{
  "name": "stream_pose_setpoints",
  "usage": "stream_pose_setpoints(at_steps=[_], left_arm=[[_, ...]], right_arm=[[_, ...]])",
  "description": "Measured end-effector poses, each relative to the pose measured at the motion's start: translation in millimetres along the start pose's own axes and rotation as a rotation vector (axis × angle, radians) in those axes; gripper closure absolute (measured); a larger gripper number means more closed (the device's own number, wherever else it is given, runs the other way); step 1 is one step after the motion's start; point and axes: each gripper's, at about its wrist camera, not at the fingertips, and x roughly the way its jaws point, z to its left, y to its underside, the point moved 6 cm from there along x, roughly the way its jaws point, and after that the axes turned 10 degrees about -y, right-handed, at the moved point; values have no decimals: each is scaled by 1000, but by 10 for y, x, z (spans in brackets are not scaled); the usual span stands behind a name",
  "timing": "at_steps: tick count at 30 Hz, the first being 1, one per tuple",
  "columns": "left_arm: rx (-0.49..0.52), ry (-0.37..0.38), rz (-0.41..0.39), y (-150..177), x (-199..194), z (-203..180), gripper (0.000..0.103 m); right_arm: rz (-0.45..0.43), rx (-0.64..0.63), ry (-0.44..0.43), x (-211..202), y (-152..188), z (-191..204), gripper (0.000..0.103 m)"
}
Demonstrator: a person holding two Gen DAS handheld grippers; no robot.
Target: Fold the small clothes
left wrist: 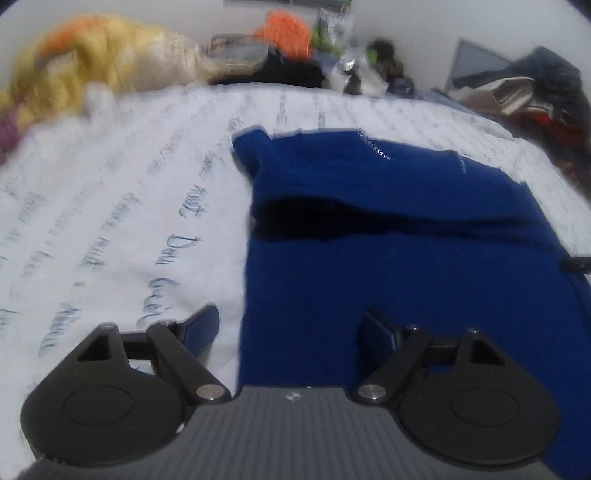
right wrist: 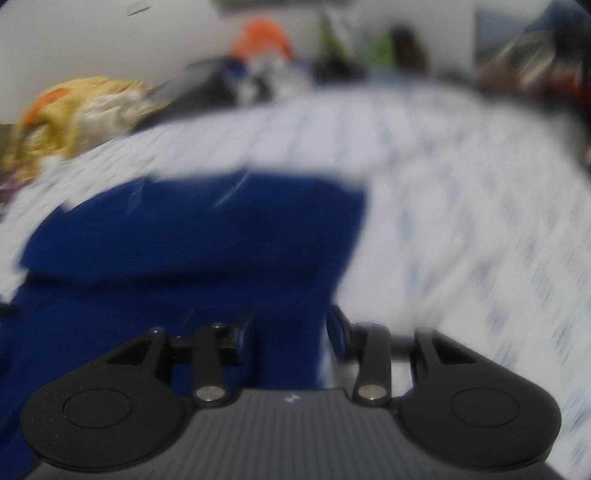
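- Nearest the left wrist camera is the left gripper (left wrist: 291,332), its jaws spread wide with nothing between them. One finger (left wrist: 201,330) hangs over the white sheet and the other over the blue cloth, so the gripper straddles the garment's left edge.
- The blue garment (left wrist: 388,258) lies flat on the bed sheet (left wrist: 129,221), a white sheet printed with lines of script. A fold runs across the garment's middle and casts a dark crease, with an upper layer lying over the lower part.
- A small flap of the blue garment sticks out at its far left corner.
- In the right wrist view, the right gripper (right wrist: 291,332) has its jaws partly apart. It stands over the garment's (right wrist: 192,240) right edge. Blue cloth shows in the gap, but blur hides whether the pads touch it.
- Beyond the garment, at the far edge of the sheet, lies a yellow and orange bundle of cloth (left wrist: 96,59).
- Further along that edge from the bundle sits an orange item (left wrist: 286,27) among dark, blurred clutter.
- Off the garment's far right corner lies a heap of dark and tan cloth (left wrist: 532,88).
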Motion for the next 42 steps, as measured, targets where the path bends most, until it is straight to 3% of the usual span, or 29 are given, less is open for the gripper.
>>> stream_pose_setpoints(at_steps=[1, 2, 3, 4, 6, 9, 10, 11, 12, 13, 14, 16, 18, 19, 20, 21, 22, 25, 26, 28, 30, 32, 33, 35, 39, 42], left_arm=[[21, -11, -30, 49, -46, -24, 32], [17, -1, -43, 52, -82, -26, 70], [21, -7, -51, 29, -102, -26, 93], [41, -24, -46, 3, -97, -20, 91], [68, -56, -53, -10, -72, 42, 90], [38, -3, -31, 74, -169, 116, 88], [8, 39, -6, 112, -239, 132, 75], [-38, 75, 19, 167, -319, 172, 44], [-92, 120, 45, 235, -383, 215, 26], [-162, 175, 71, 333, -459, 264, 6], [-233, 225, 91, 439, -527, 304, 10], [-289, 266, 78, 588, -674, 331, 13], [-272, 223, 56, 631, -722, 284, 28], [-234, 177, 42, 619, -713, 243, 43], [-198, 134, 35, 595, -691, 209, 81], [-160, 96, 43, 570, -650, 194, 99], [-147, 88, 52, 545, -621, 217, 93], [-144, 71, 57, 574, -592, 406, 92], [-157, 101, 60, 611, -607, 452, 91], [-205, 134, 85, 694, -690, 511, 86], [-274, 207, 119, 816, -820, 528, 63], [-332, 311, 150, 946, -969, 508, 21], [-358, 356, 166, 1030, -1039, 492, 16], [-379, 406, 187, 1166, -1151, 454, 15], [-359, 414, 203, 1270, -1240, 403, 22], [-367, 461, 258, 1292, -1229, 436, 22]], right_arm=[[-21, -54, 24, -24, 93, 50, 67], [-29, -80, 37, -41, 132, 74, 74], [-23, -72, 37, -55, 132, 70, 88], [-14, -54, 24, -68, 117, 35, 95], [-26, 5, 9, -127, 93, -135, 96], [-53, 125, -52, -229, 153, -240, 96], [-52, 159, -73, -276, 202, -209, 94], [-33, 193, -95, -331, 271, -178, 93], [-14, 226, -122, -405, 353, -143, 90], [-3, 260, -166, -489, 443, -120, 81], [2, 297, -216, -573, 576, -106, 76], [-16, 387, -310, -731, 826, -111, 75], [-30, 459, -384, -792, 996, -91, 75], [-29, 457, -394, -798, 1029, -55, 75], [-21, 427, -391, -793, 1017, -9, 75], [-10, 386, -362, -784, 998, 31, 84], [11, 343, -308, -763, 976, 36, 101], [-3, 328, -254, -809, 874, -172, 102], [-22, 331, -212, -862, 860, -259, 102], [-17, 361, -230, -900, 893, -277, 102], [30, 364, -260, -949, 975, -138, 100], [82, 378, -303, -1038, 1109, -20, 98], [102, 401, -339, -1085, 1194, 34, 94], [133, 471, -421, -1174, 1426, 92, 94], [166, 604, -553, -1227, 1782, 249, 94], [182, 655, -598, -1244, 1910, 298, 94]])
